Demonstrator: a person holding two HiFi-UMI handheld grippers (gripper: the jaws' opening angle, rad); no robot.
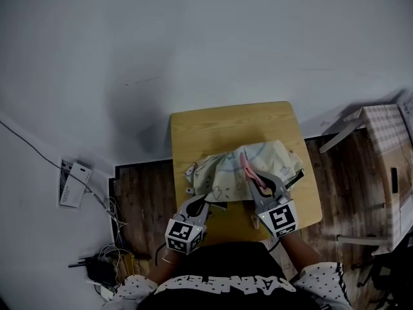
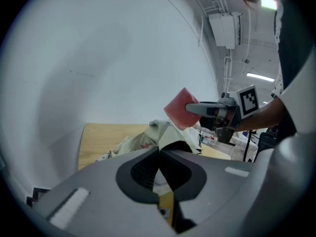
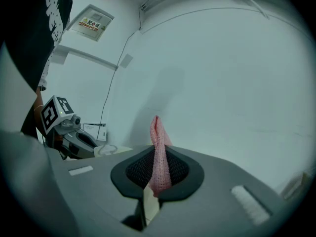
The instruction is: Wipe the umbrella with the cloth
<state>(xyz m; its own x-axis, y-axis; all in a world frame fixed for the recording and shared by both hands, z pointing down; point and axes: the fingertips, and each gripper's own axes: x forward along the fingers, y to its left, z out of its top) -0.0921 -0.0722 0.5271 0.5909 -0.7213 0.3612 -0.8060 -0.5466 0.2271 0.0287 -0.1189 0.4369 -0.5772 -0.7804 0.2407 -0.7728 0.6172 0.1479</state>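
**Pink cloth pinched, umbrella loose on the table**

Pink cloth (image 1: 247,165) stands up between the pads of the right gripper (image 1: 253,178), which are pressed onto it; the right gripper view shows a narrow fold caught there, with the rest sticking up past the tips. The gripper hangs above the middle of the wooden table (image 1: 226,123), over the umbrella (image 1: 219,173). The umbrella is collapsed, a rumpled heap of pale printed fabric lying across the near half of the tabletop and reaching close to the table's right edge.

The left gripper (image 1: 199,205) sits at the table's near left corner, just beside the umbrella's edge. Its jaws are pressed together and its own view shows nothing between the pads.

The likely trouble is that nothing pins the umbrella down. A wiping stroke would probably drag the loose fabric along with the cloth, bunching it or pushing it toward the table's right edge, where it has little room before sliding off. The pinch on the cloth also looks slim, so friction against the fabric could tug it out of the pads. With so little cloth presented, the hard jaw tips might rub the canopy instead.

Count: one umbrella, one cloth, one table, two grippers.
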